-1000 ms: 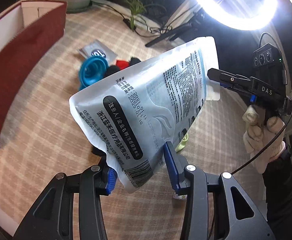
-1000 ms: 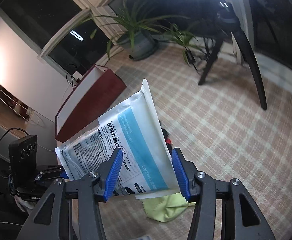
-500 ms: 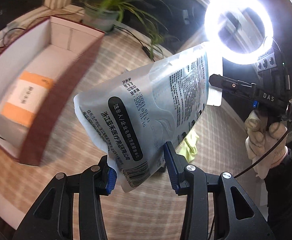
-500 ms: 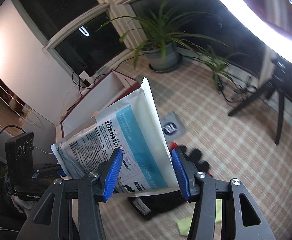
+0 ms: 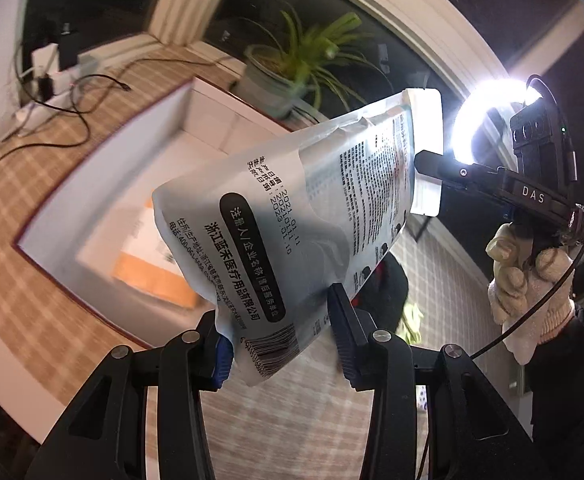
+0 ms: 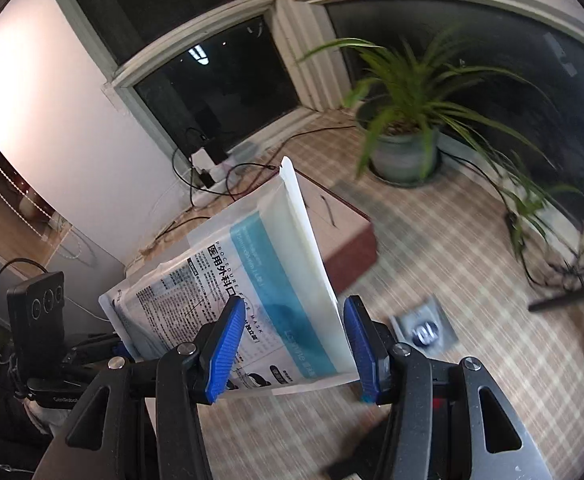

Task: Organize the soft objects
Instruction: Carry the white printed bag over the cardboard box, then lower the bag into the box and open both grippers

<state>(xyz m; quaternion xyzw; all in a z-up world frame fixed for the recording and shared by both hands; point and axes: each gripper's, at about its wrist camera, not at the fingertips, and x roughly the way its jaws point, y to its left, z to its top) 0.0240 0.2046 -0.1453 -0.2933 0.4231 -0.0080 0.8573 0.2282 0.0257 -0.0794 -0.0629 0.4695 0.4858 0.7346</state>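
in the left wrist view our left gripper [image 5: 280,330] clamps the bottom corner of a white-and-blue printed plastic mask pouch [image 5: 292,216], held in the air over an open white-lined red box [image 5: 104,184]. in the right wrist view our right gripper [image 6: 292,346] pinches the pouch's other end, jaws partly apart around it.

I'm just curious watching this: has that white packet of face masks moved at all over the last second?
Yes. In the left wrist view the mask packet, held by both grippers, now hangs in front of the open red box; earlier it hung over the clutter on the floor.
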